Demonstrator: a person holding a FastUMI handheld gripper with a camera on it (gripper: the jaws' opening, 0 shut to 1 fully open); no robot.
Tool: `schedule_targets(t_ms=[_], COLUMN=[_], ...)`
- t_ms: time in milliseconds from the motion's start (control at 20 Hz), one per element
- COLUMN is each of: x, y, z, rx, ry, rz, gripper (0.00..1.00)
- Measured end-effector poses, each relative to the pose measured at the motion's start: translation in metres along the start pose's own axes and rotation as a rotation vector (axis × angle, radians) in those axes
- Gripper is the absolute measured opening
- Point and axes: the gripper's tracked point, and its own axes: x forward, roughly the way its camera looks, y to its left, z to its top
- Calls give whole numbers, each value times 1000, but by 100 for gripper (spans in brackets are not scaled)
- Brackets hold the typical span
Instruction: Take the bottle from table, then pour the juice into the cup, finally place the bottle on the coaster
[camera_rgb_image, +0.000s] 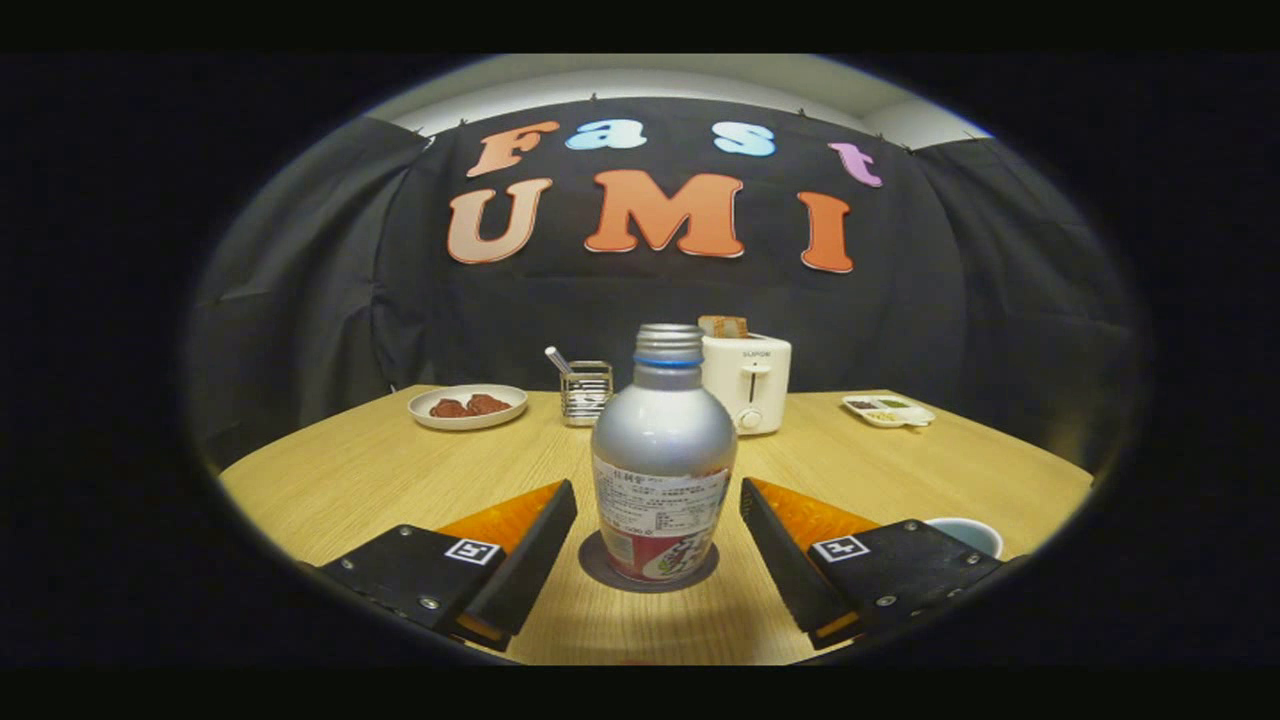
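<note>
— Wood-grain tabletop, and nearest on it?
— The tool, its fingers spread wide and released; neither touches the bottle.
— Where does the bottle stand?
— Upright between the fingers, on the dark coaster, cap on.
— And the cup?
— Just behind the right finger.
— Farther back?
— A plate of brown food, a wire holder, a toaster behind the bottle, and a small tray off to the right.

Wooden table: coaster centre; plate 11 o'clock; toaster 12; divided dish 1; cup 4.
</note>
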Motion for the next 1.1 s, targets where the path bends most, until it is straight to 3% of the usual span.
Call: schedule_targets(t_ms=[150, 350, 750, 1100], x=[-38, -91, -181, -233], y=[-4, 4, -18, 6], z=[17, 16, 48, 81], rx=[22, 98, 72, 67], ry=[-65, -59, -167, -234], rz=[-3, 66, 37, 65], gripper=[97, 97, 97, 97])
